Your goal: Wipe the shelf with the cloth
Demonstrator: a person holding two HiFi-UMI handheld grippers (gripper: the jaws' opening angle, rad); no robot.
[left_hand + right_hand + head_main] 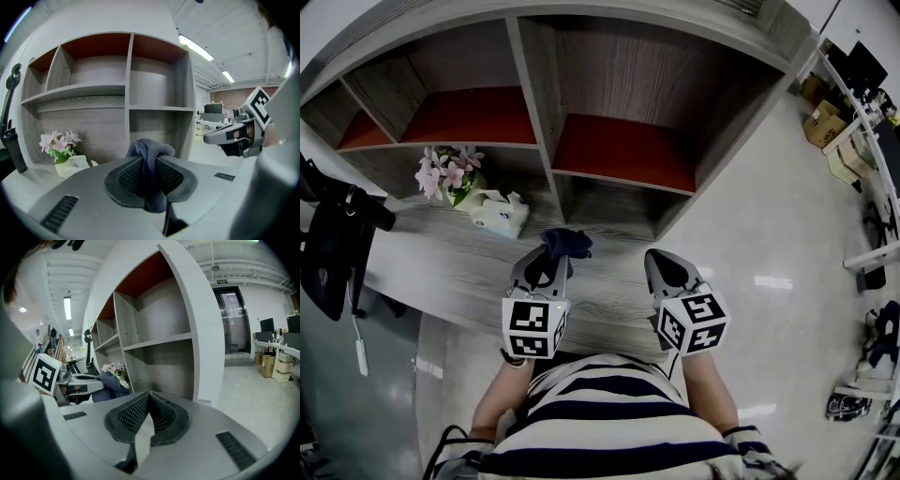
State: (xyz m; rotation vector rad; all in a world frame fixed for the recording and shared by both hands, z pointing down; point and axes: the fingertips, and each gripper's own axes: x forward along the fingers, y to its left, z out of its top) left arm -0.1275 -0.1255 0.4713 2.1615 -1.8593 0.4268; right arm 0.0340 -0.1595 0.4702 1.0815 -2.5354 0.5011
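— Pads [126, 177] on the left gripper [551, 262], what are they doing?

— They are pressing together on the dark blue cloth [150, 151]. It is bunching up above the tips and trailing down a little between the pads.

— And the right gripper [665, 260]?

— Its jaws are meeting at the tips with nothing caught between them. It is hovering just beside the left one, roughly level with it, and both are pointing towards the shelf [539, 131].

— So where is the cloth sitting?

— It is hanging over the grey wood-grain ledge [441, 251], near the upright divider [555, 183] between the two lower compartments. I cannot tell whether it is touching the ledge.

— Is anything else lying on that ledge?

— Off to the person's left, pink flowers [442, 171] are standing in a small pot, and a white tissue box [499, 216] is lying just beside them. Both are sitting apart from the cloth.

— What about the shelf itself?

— Grey wood grain is running across its back panels, and red boards [623, 152] are showing inside the compartments.

— And behind the grippers?

— Marker cubes [532, 326] are facing upward on both. The person, wearing a striped shirt [609, 412], is holding both grippers out over the ledge's near edge.
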